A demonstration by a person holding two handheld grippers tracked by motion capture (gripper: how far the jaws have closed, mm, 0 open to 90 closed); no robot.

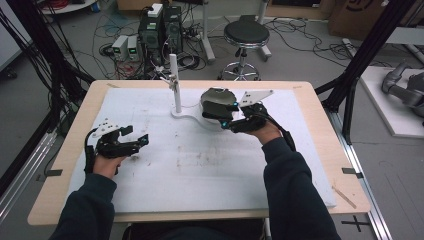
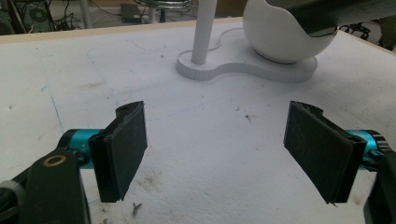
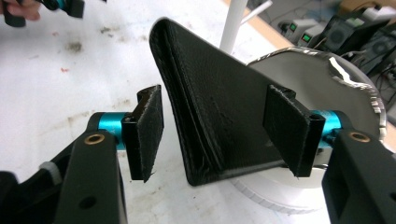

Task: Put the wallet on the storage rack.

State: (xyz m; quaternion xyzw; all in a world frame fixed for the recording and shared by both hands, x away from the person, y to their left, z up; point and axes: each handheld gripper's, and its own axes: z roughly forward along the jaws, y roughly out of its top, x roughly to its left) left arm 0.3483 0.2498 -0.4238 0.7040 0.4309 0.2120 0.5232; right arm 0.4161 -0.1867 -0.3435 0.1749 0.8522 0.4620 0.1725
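Centrally, right gripper (image 3: 212, 135) at the white bowl (image 1: 212, 120) on the bench (image 1: 200, 165), jaws apart on either side of a black leather wallet (image 3: 219, 116) that leaned on the bowl's rim, no pad visibly pressed on it. Leftward, left gripper (image 2: 215, 149) spread wide over bare white mat (image 2: 205, 154), well apart from the white stand (image 2: 243, 70).

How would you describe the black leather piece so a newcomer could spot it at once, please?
Start at the white stand at the table's far middle. To its right is a white bowl; the black folded leather wallet leans against it, between the right hand-held gripper jaws.
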